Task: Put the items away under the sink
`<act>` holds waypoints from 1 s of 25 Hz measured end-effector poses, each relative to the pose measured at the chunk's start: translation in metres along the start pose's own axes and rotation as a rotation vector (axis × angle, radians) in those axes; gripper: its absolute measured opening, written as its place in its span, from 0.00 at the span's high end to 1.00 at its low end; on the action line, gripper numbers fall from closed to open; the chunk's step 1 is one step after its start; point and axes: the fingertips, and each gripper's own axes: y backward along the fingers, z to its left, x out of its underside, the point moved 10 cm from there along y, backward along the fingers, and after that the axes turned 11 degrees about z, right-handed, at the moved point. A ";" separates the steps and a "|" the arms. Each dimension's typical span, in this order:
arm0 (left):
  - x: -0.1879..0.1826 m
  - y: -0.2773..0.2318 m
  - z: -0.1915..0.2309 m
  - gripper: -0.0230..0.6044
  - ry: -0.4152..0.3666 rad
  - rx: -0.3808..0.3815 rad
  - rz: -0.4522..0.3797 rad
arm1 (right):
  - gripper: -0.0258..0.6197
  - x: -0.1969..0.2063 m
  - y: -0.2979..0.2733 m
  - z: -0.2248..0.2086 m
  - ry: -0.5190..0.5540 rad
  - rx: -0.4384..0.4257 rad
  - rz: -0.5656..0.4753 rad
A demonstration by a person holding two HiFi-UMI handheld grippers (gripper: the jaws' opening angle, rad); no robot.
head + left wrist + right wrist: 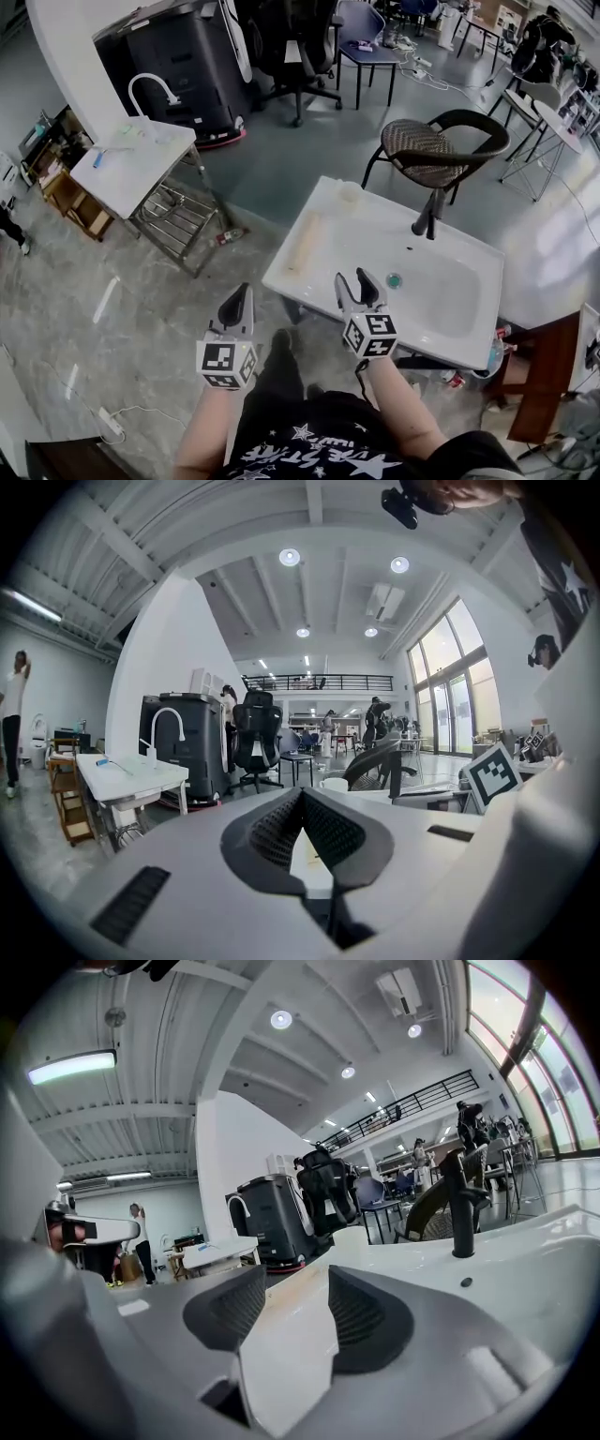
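Note:
A white sink (469, 272) with a black faucet (429, 216) stands right in front of me. On its left part lie a pale cup (350, 192) and a tan strip (306, 242). My right gripper (353, 277) hangs over the sink's near edge, open with nothing between its fingers; in the right gripper view (295, 1283) only the white sink (525, 1241) and the faucet (460, 1206) show past it. Left of the sink, over the floor, my left gripper (242, 292) is shut and empty (303, 797). Small bottles (495, 354) peek out under the sink's right end.
A second white sink table (131, 164) with a wire rack (173, 217) below it stands at the left, a bottle (230, 236) on the floor beside it. A wicker chair (427, 145) is behind the sink. A brown cabinet (544, 375) is at the right, a power strip (111, 424) on the floor.

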 end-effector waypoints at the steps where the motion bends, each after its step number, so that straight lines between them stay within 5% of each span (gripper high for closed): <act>1: -0.001 -0.010 0.004 0.95 0.001 0.008 0.000 | 0.66 -0.002 -0.006 -0.003 -0.004 0.002 0.000; 7: -0.007 -0.077 0.024 0.95 -0.008 0.081 0.024 | 0.42 -0.017 -0.036 -0.026 -0.047 0.042 -0.007; 25: -0.038 -0.239 0.090 0.95 -0.019 0.315 0.110 | 0.42 -0.058 -0.139 -0.055 -0.020 0.275 0.026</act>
